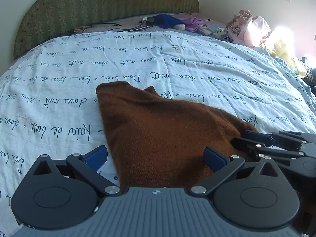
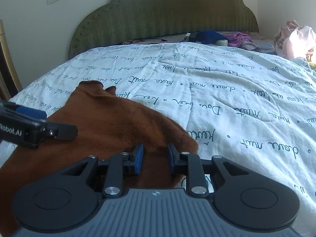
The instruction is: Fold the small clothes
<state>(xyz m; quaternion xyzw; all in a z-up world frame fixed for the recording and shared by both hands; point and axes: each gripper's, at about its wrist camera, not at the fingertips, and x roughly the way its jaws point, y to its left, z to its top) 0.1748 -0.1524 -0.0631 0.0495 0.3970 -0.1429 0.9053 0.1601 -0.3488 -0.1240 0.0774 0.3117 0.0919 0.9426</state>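
Observation:
A small brown knit garment (image 1: pixel 158 130) lies on the pale blue bedspread (image 1: pixel 59 102) printed with dark script. My left gripper (image 1: pixel 156 157) is open wide, its blue pads straddling the garment's near left edge. My right gripper (image 2: pixel 155 158) hovers over the garment's (image 2: pixel 110 126) near right corner with its blue pads a narrow gap apart and brown fabric showing between them; it looks open. The right gripper also shows in the left wrist view (image 1: pixel 244 140), and the left gripper shows at the left edge of the right wrist view (image 2: pixel 39 126).
A green padded headboard (image 1: pixel 110 9) stands at the far end of the bed. Near it lie a dark blue cloth (image 1: pixel 167 20), a purple cloth (image 1: pixel 192 23), cables and a charger. A pile of pink and white clothes (image 1: pixel 250 29) sits at the far right.

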